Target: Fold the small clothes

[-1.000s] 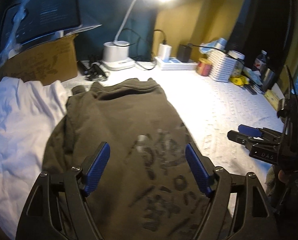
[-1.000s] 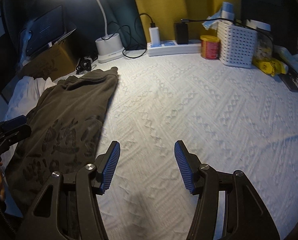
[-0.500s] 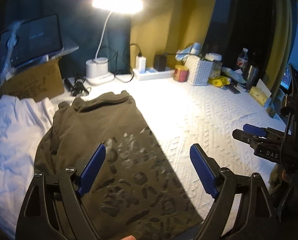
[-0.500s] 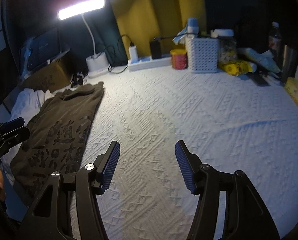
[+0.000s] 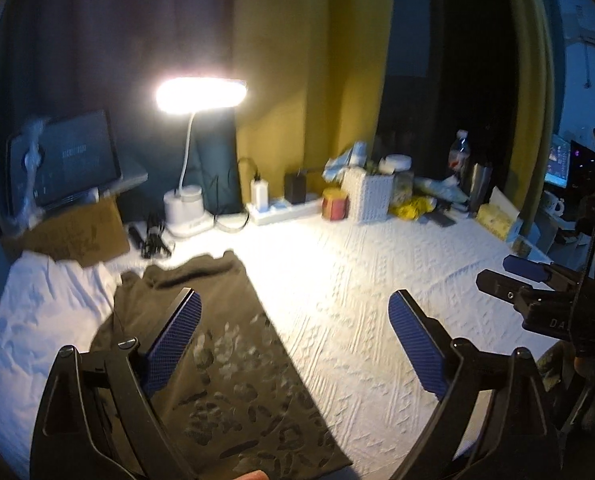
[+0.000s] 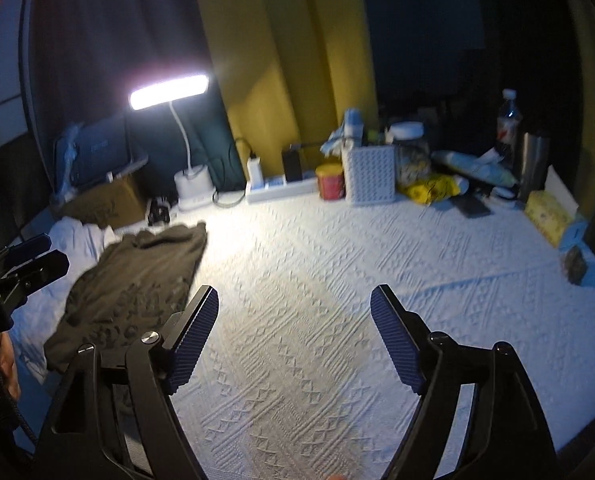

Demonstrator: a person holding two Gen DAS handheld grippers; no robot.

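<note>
A folded olive-green shirt with a dark print [image 5: 233,364] lies at the left of the white textured table cover [image 5: 361,304], partly on a white garment [image 5: 45,320]. The shirt also shows in the right wrist view [image 6: 137,284]. My left gripper [image 5: 293,344] is open and empty, raised above the shirt's right edge. My right gripper [image 6: 293,340] is open and empty, raised above the bare cover [image 6: 337,280] to the right of the shirt. Each gripper shows at the edge of the other's view.
A lit desk lamp [image 5: 189,184], a cardboard box [image 5: 77,232] with a tablet on it, a power strip [image 5: 281,208], a red tin [image 5: 334,204], a white basket [image 5: 367,196] and bottles [image 5: 457,156] line the back edge. A yellow box [image 6: 547,216] sits at the right.
Both grippers have lifted and pulled back from the shirt, so both views now take in more of the table and wall. The shirt stays folded where it lay.
</note>
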